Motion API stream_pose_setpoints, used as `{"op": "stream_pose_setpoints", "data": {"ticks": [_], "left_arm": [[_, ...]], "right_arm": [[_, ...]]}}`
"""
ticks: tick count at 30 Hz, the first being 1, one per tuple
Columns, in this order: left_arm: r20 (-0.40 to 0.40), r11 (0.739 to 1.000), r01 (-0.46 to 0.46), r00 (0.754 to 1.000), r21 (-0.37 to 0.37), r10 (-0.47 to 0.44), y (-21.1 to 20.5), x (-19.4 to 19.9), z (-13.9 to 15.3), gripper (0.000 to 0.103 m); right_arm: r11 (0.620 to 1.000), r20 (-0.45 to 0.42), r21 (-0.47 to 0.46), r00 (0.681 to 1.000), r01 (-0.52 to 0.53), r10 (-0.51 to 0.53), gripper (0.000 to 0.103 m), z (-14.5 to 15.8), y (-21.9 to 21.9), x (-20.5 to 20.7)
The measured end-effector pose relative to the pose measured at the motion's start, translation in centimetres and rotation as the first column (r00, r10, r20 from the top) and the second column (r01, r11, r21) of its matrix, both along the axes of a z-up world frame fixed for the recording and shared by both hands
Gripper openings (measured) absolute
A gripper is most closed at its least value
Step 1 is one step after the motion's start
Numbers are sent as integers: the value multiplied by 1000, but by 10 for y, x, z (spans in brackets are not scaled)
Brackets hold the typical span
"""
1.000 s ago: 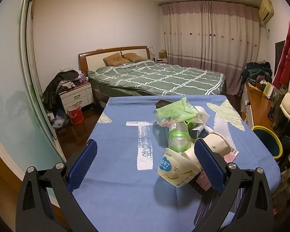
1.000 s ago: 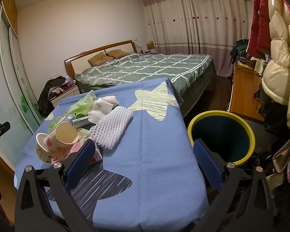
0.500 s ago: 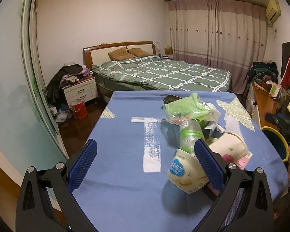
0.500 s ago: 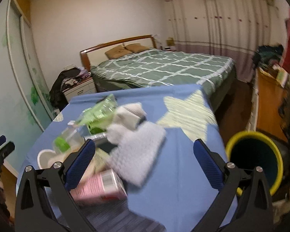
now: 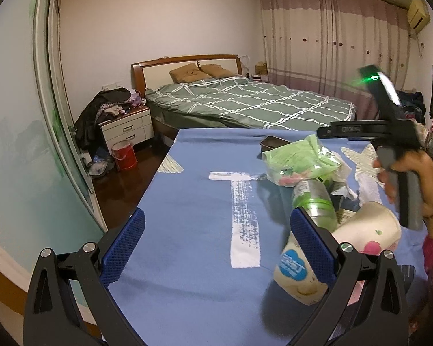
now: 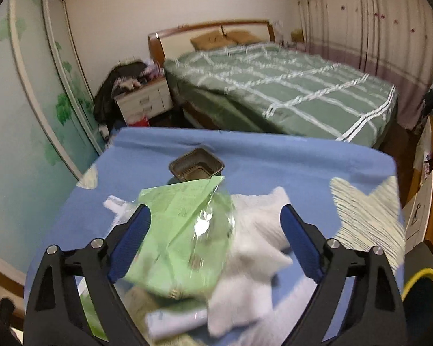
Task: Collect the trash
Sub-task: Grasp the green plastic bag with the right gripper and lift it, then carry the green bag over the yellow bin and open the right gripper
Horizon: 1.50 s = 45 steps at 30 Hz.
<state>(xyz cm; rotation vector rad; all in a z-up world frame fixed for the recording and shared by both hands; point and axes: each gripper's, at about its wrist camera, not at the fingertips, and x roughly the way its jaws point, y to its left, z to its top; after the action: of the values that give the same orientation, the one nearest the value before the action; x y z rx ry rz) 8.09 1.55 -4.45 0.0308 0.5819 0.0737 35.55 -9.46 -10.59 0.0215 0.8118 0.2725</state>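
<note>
Work surface: table under a blue cloth (image 5: 193, 201) with pale star and stripe prints; the trash lies heaped toward its right half.
Trash pile: green plastic bag (image 6: 184, 230) on top, white foam net wrap (image 6: 254, 248) touching it on the right, a clear bottle with a green band (image 5: 314, 201), a cream pudding cup (image 5: 297, 274) on its side, a paper cup (image 5: 366, 230) and a dark foil tray (image 6: 196, 164) behind the bag.
Bin: yellow-rimmed bin (image 6: 421, 288) at the table's right edge, on the floor.
Right gripper (image 6: 213, 245): jaws wide and just closing in a little; the green bag sits between the pads, which are not pressing on it.
Left gripper (image 5: 216, 242): jaws wide, nothing between them but bare cloth; its right pad stands in front of the pudding cup.
Bag handling (judged): light, thin, crinkly and slippery film; it will collapse under the pads and may slide out if pinched at a loose corner.
Grip point (judged): the bunched middle of the bag, where the folds are thickest.
Risk (judged): the foam wrap may drag along; the bottle below could roll.
</note>
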Motion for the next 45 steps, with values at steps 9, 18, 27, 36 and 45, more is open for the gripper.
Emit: {"op": "stream_pose_setpoints", "data": {"ticks": [9,18,27,36,45], "left_arm": [[-25,1000,-7,1000,-19,6,6,15,-12,99],[-10,999,26,1000,-20,-26,3,15,-10,99],[46,998,66,997,-14,-65,-5,-2,6,99],[52,985,166,985,-39,-164,-28,-8,8,99],[20,974,224,974,-26,-224,-59,-10,0,99]], "right_arm": [[1000,-120,6,993,-10,11,46,-30,20,37],[996,-71,94,997,-6,12,15,-13,14,23],[987,124,158,991,23,-43,14,57,-23,-27],[950,239,175,925,260,-297,14,78,-149,-105],[755,180,130,733,643,-656,15,17,-307,-172]]}}
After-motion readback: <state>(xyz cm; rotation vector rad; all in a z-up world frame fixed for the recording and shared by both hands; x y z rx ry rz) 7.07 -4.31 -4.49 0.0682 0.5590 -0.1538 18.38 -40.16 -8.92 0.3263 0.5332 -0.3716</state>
